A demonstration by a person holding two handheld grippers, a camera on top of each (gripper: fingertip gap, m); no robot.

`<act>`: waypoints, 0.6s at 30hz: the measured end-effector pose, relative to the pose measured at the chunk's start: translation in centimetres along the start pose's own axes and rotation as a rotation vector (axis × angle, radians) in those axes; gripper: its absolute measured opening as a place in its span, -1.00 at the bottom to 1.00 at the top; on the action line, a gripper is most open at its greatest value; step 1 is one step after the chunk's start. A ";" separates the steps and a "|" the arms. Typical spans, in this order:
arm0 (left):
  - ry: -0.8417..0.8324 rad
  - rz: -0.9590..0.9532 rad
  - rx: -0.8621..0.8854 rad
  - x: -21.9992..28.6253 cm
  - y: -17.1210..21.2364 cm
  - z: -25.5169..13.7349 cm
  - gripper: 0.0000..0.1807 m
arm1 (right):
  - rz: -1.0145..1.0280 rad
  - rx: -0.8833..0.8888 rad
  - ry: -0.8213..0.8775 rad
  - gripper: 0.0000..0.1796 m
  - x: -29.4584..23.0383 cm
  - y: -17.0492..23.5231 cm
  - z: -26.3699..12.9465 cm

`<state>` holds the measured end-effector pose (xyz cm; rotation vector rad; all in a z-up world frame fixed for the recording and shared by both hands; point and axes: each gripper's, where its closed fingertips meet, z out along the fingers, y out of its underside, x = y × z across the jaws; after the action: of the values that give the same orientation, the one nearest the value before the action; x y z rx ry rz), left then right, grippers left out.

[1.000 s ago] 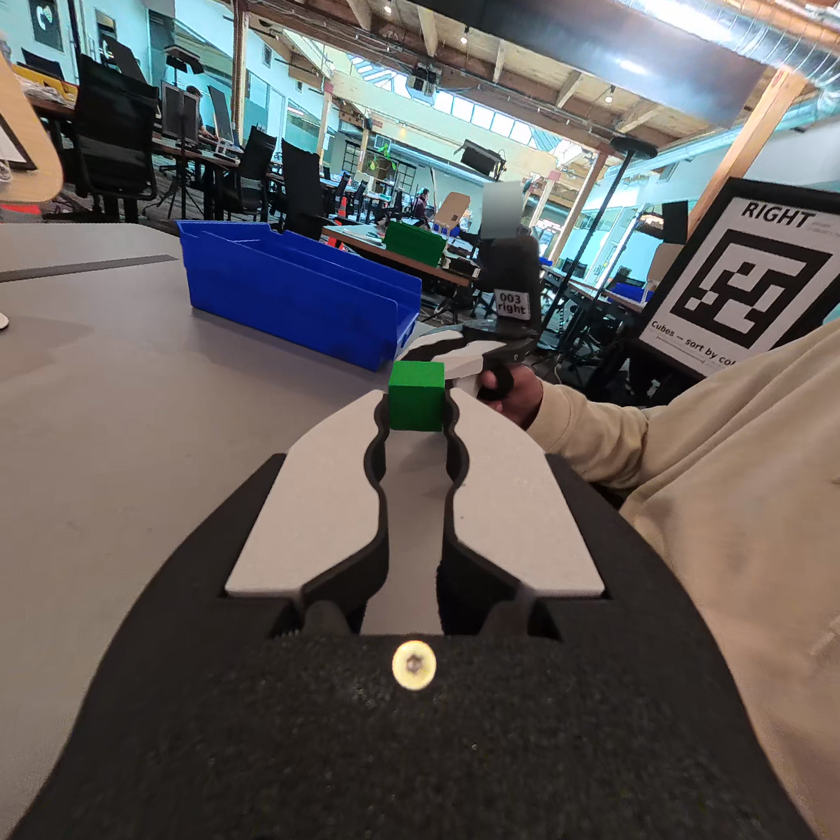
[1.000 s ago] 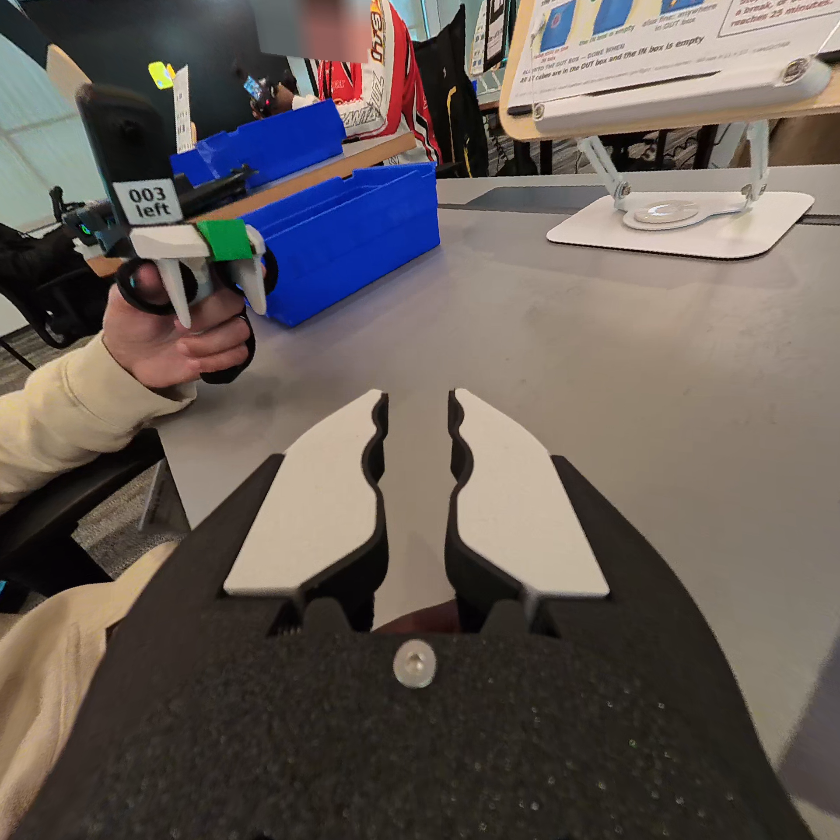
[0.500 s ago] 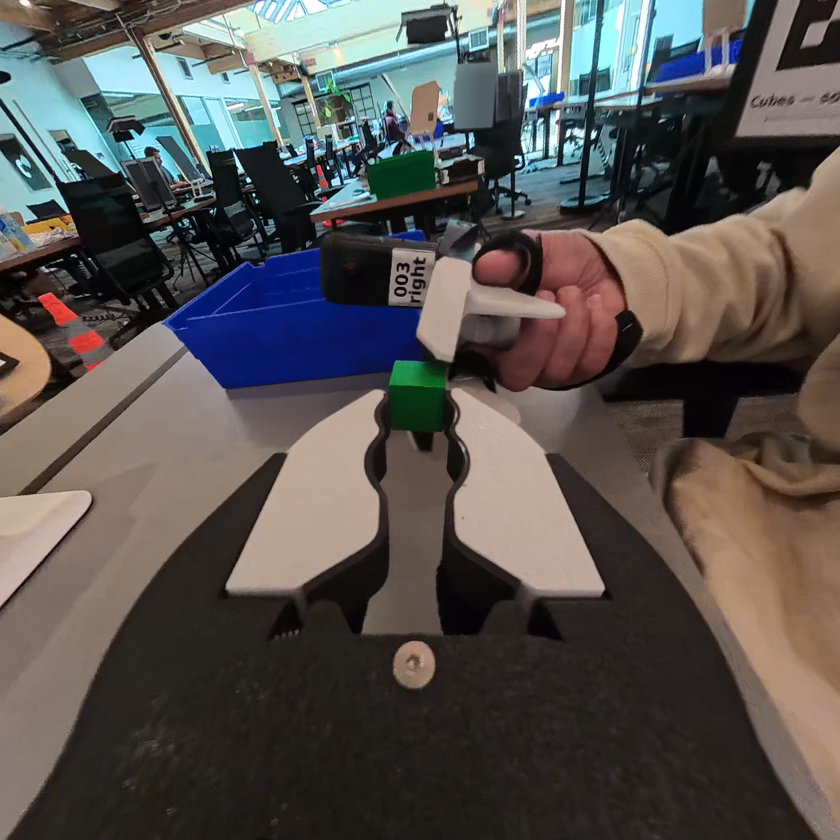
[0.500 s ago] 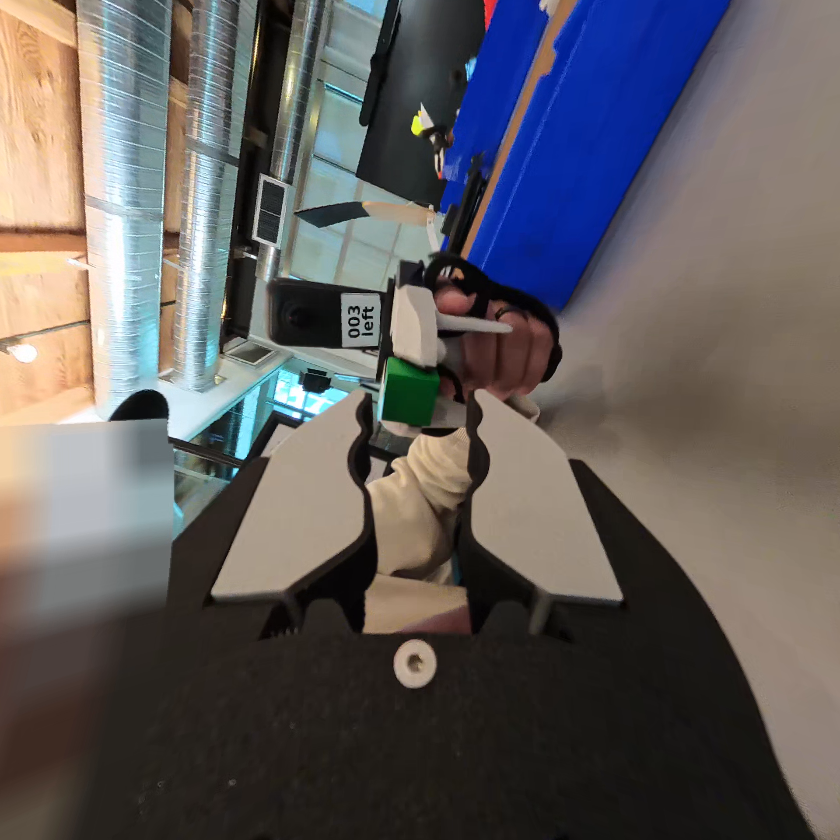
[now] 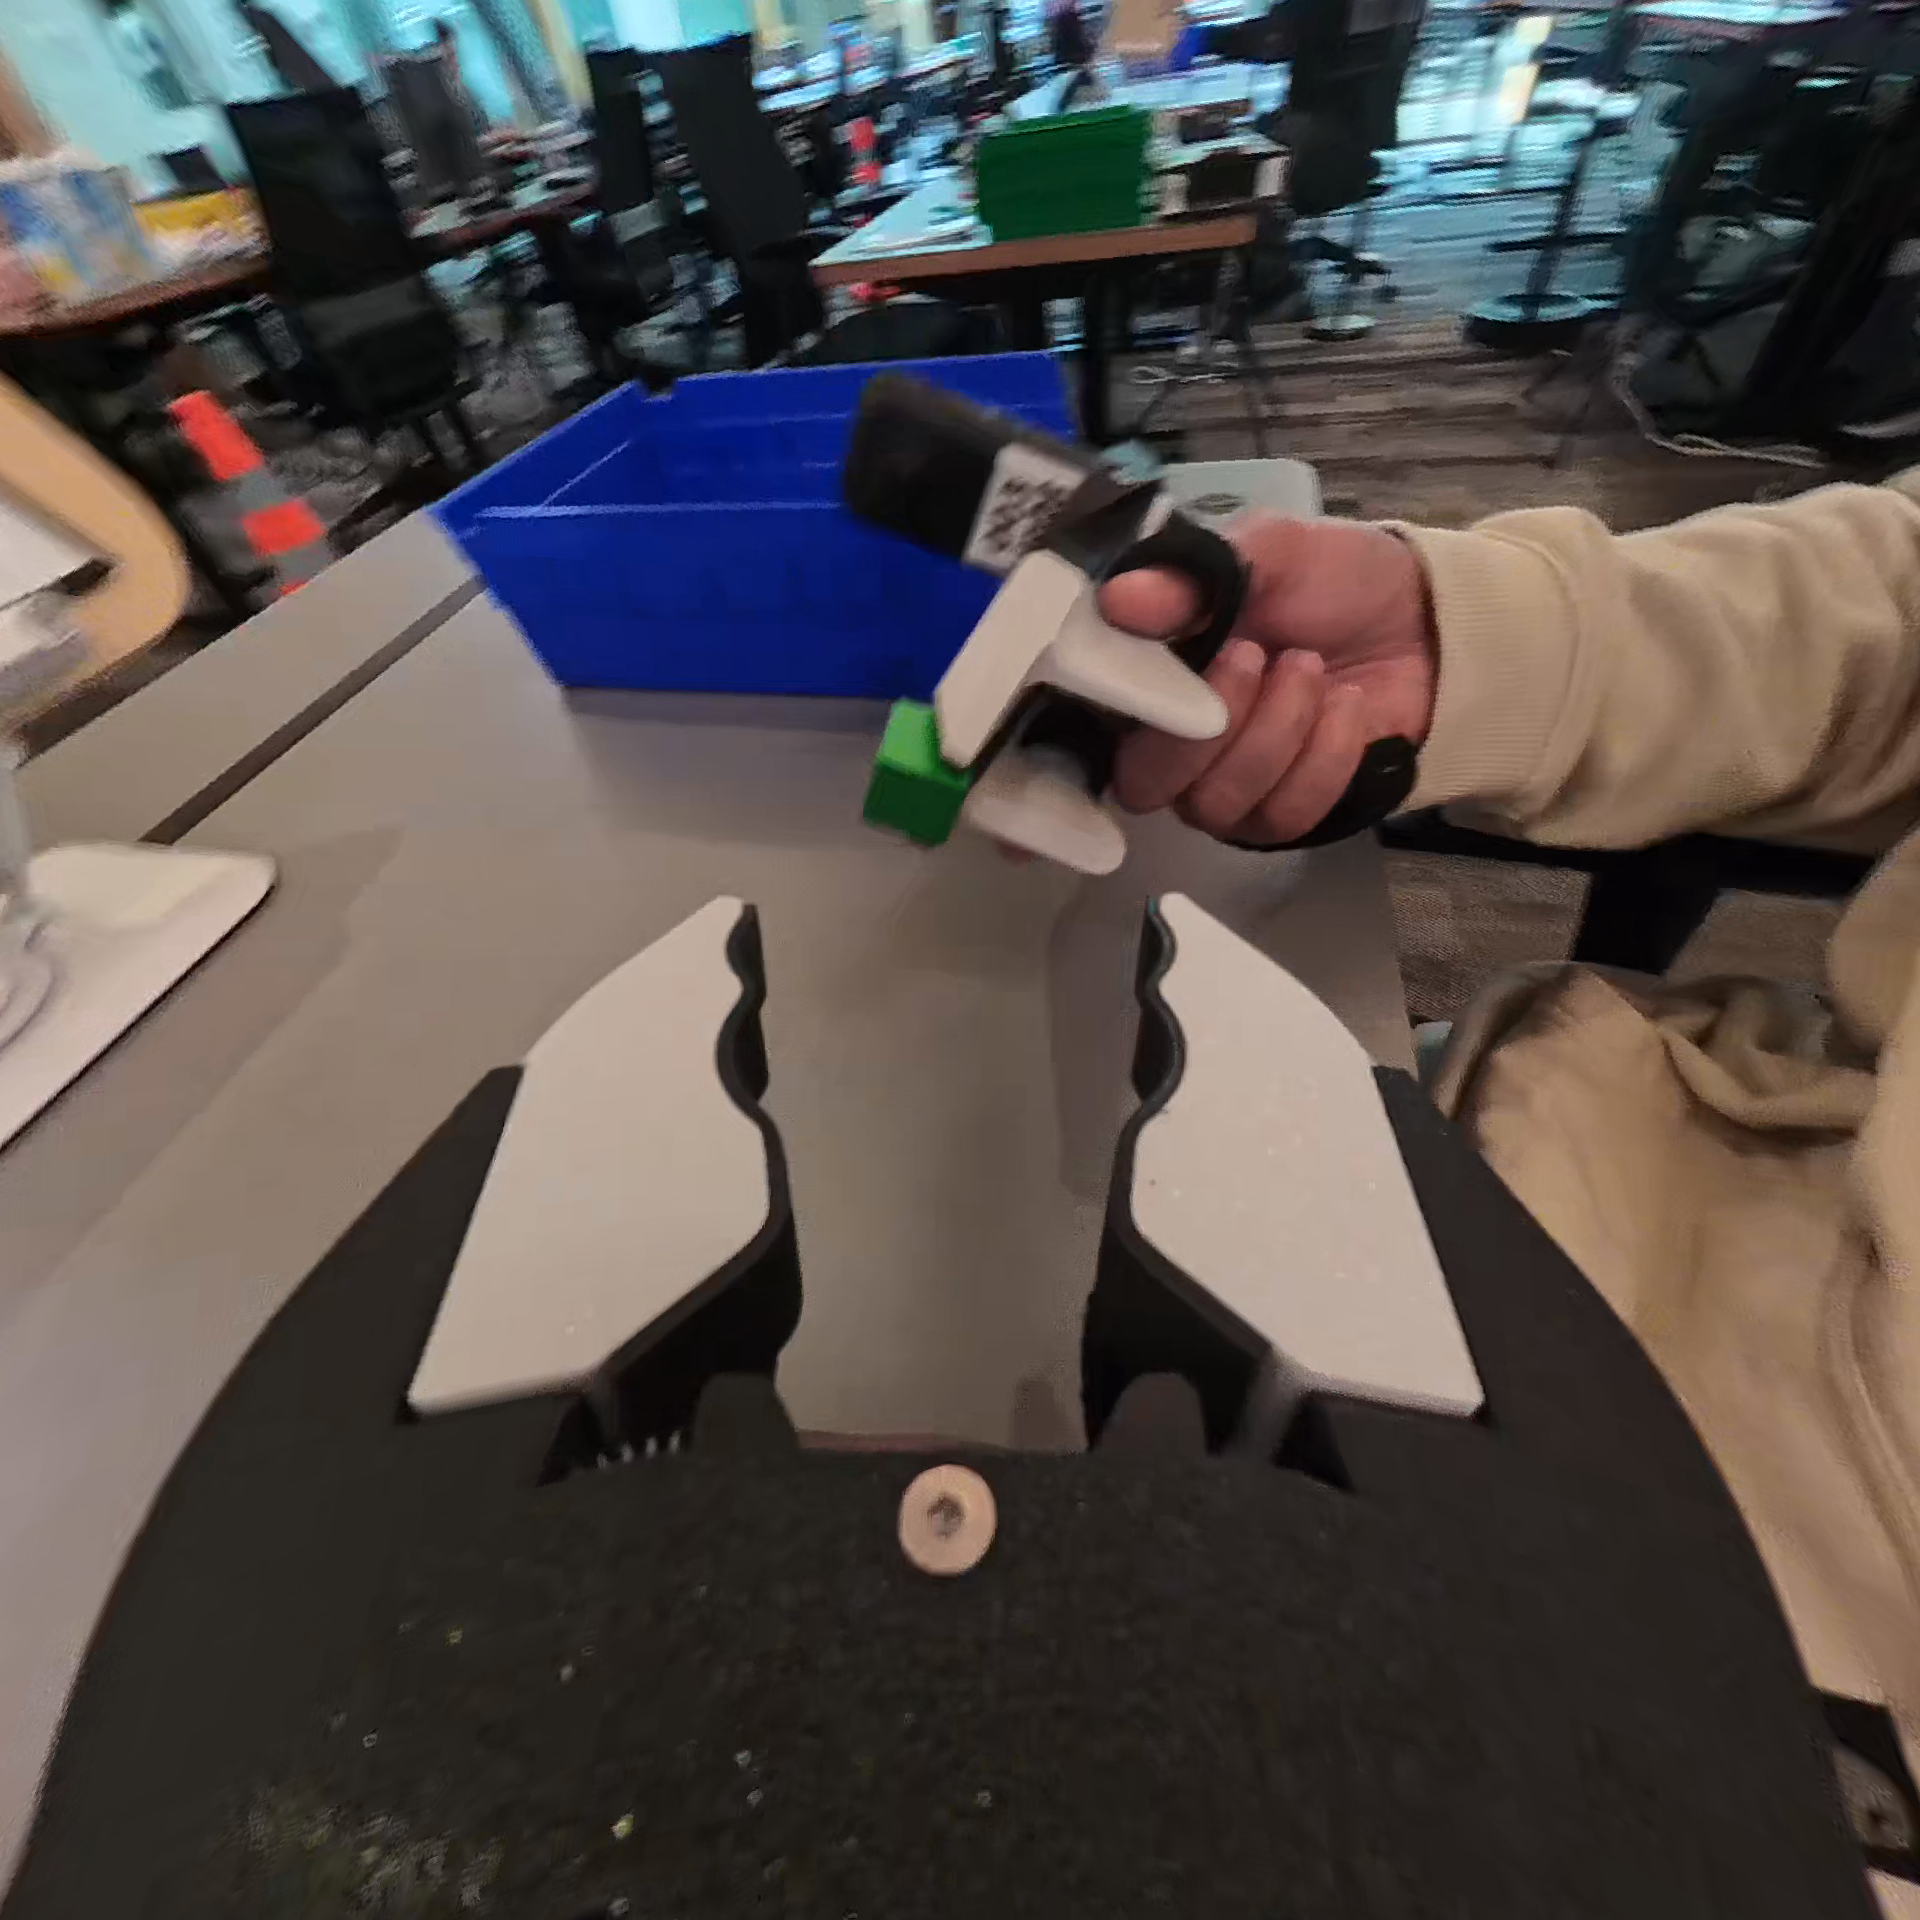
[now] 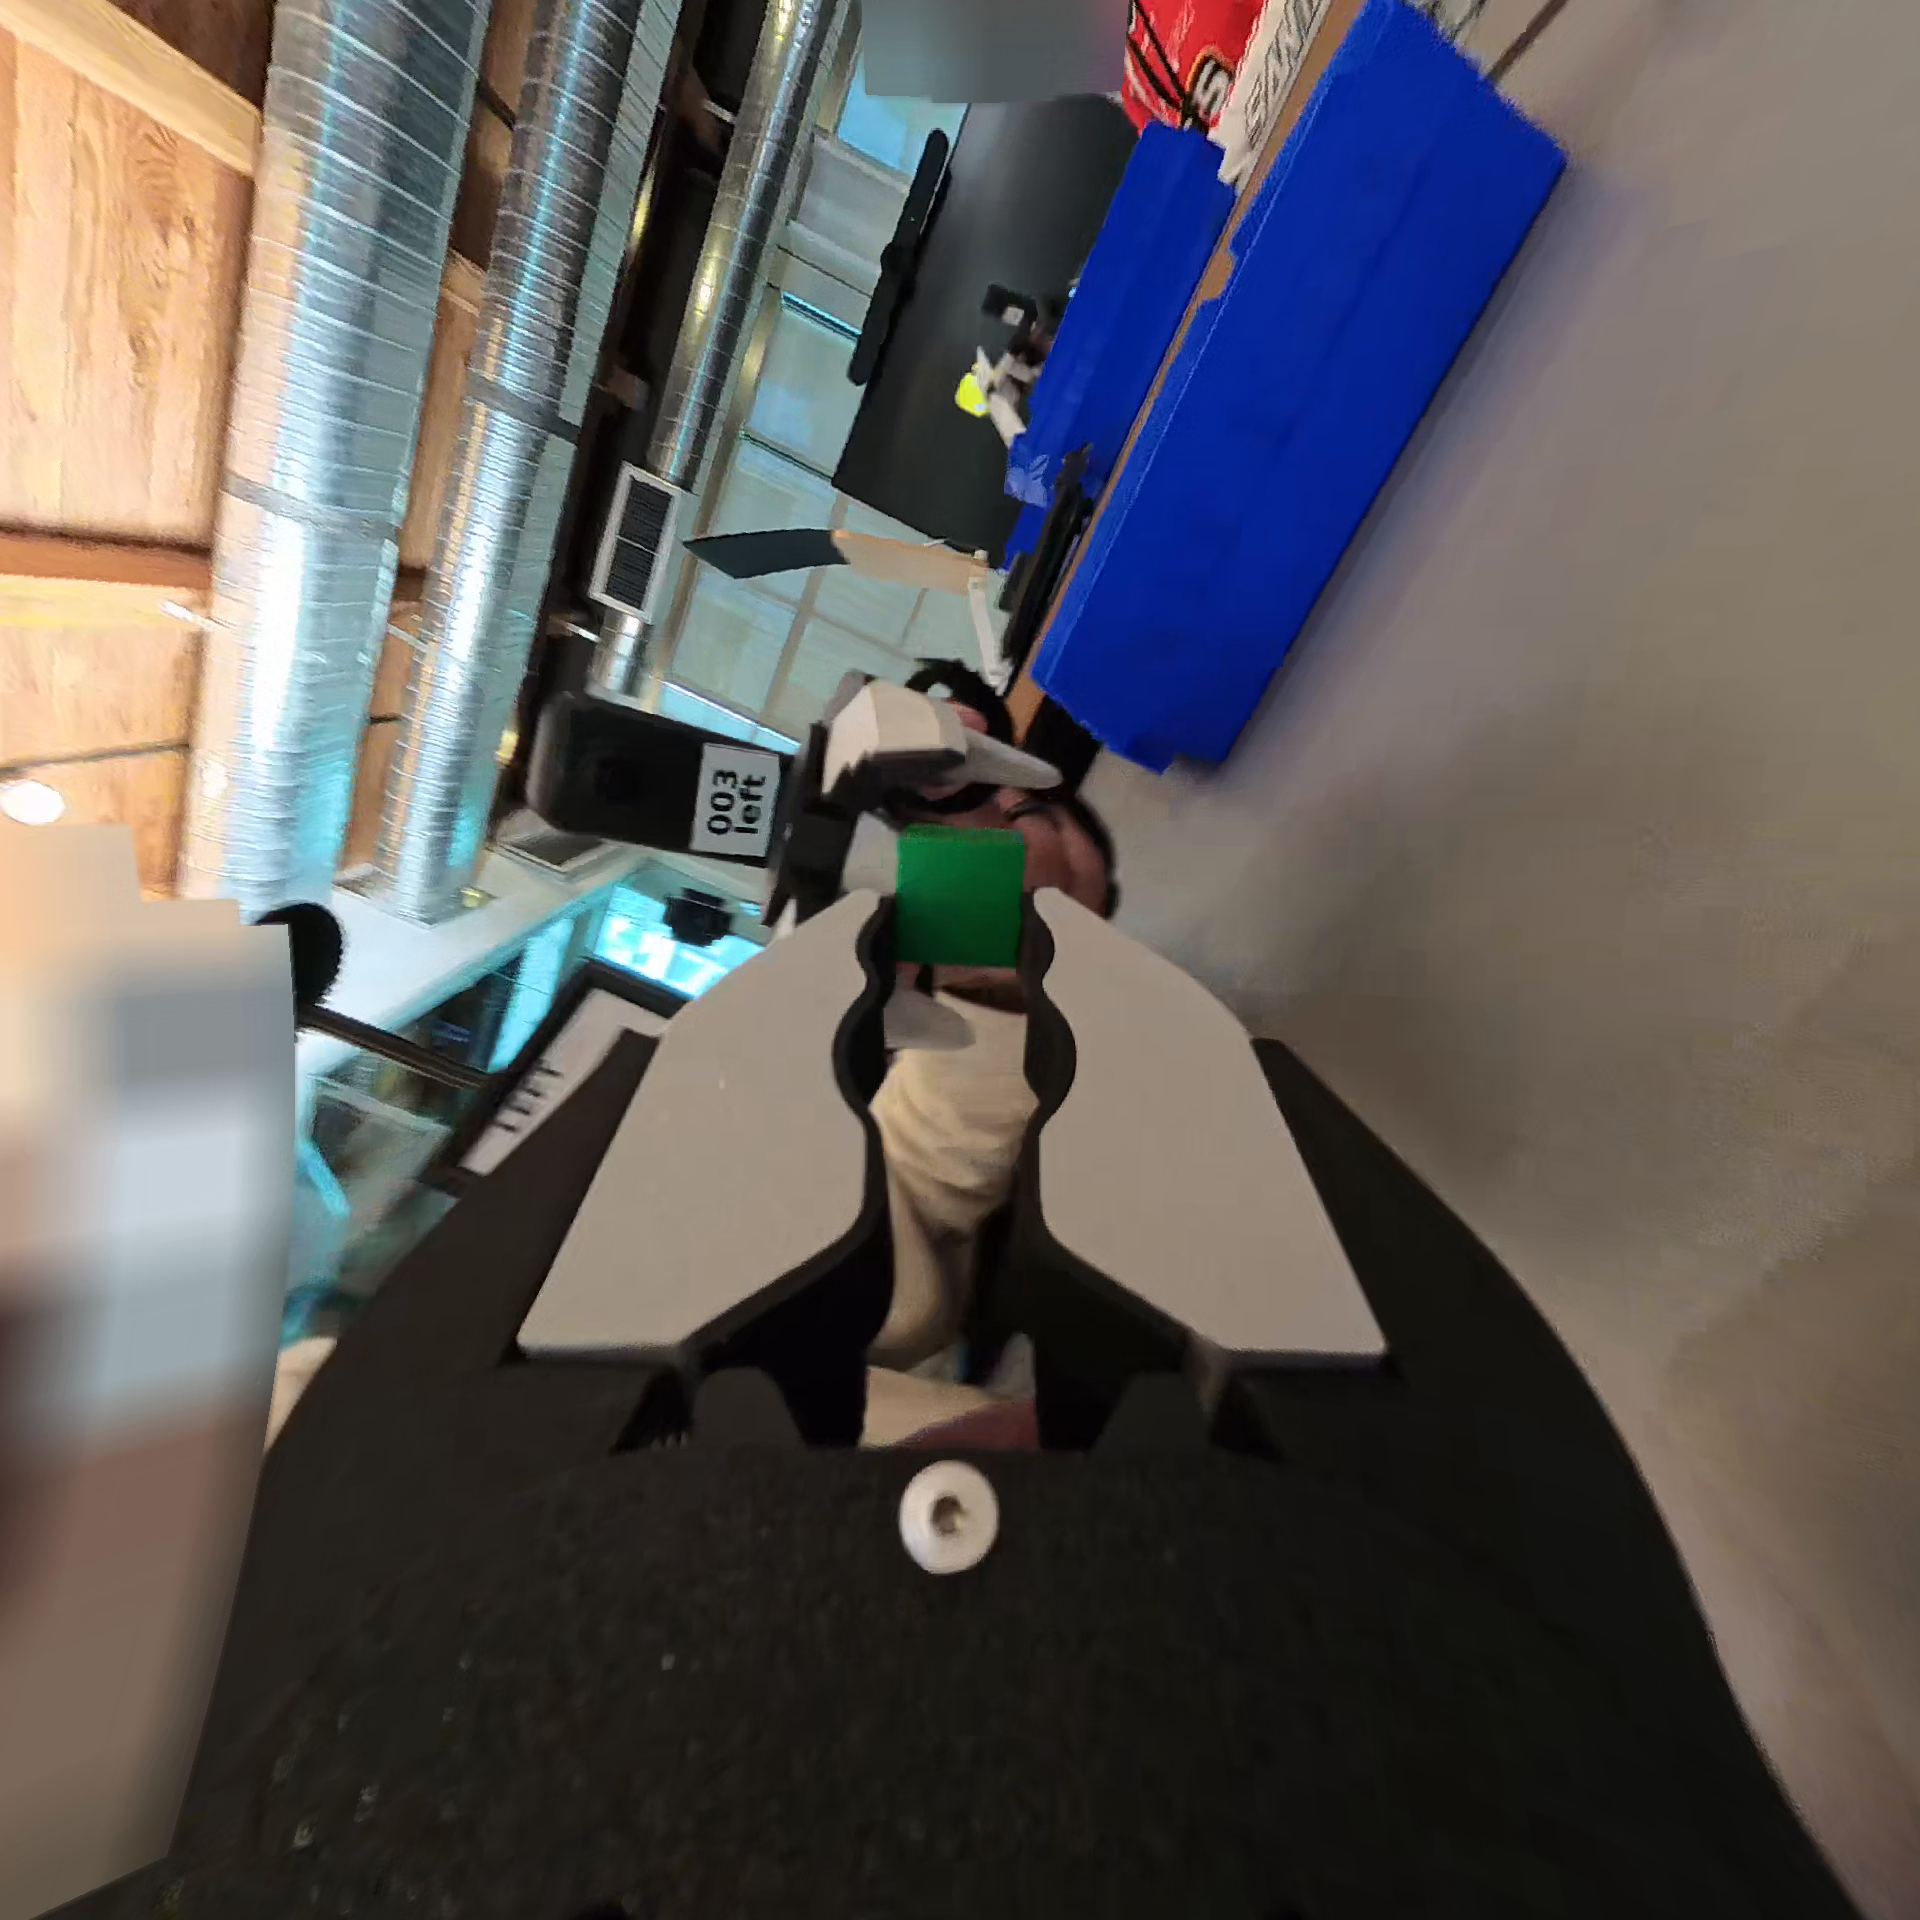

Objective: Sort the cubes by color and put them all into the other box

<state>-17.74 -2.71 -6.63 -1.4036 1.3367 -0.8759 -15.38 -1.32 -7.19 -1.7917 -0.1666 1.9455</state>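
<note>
A green cube (image 5: pixel 914 774) is held in the air above the grey table (image 5: pixel 499 894), in front of a blue box (image 5: pixel 727 582). My right gripper (image 5: pixel 961 784), held by a hand in a cream sleeve, is shut on it. In the right wrist view, which is rolled sideways, the cube (image 6: pixel 956 883) sits between my right gripper's (image 6: pixel 954 906) fingertips. My left gripper (image 5: pixel 948 914) is open and empty, just short of the cube. Its fingers (image 6: pixel 914 732) show behind the cube, spread apart on either side of it.
A white stand base (image 5: pixel 114 935) lies on the table at the left. The blue box (image 6: pixel 1299 416) stands at the table edge, with a second blue box (image 6: pixel 1122 291) behind it. Office desks and chairs fill the background beyond the table.
My left gripper has opened and let go of the green cube. My right gripper has closed on it and now holds it. The left gripper has drawn back a little.
</note>
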 end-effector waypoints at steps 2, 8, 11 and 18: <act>-0.145 -0.083 -0.009 -0.9 0.6 -1.7 -0.18 | -0.125 0.001 0.061 -0.75 -0.2 0.0 -0.8; -0.609 -0.232 -0.144 -3.3 5.8 -6.2 -0.22 | -0.496 0.051 0.371 -0.75 1.8 0.1 -3.7; -0.621 -0.184 -0.148 -3.0 5.5 -6.6 -0.24 | -0.572 0.033 0.406 -0.75 1.3 0.4 -4.1; -0.610 -0.148 -0.148 -2.4 5.0 -6.6 -0.26 | -0.944 0.000 0.958 -0.75 -4.1 -8.8 -17.7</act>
<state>-25.75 -1.01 -9.36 -1.7235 0.8485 -0.3871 4.14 0.55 -2.22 -1.9165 -0.5410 0.3815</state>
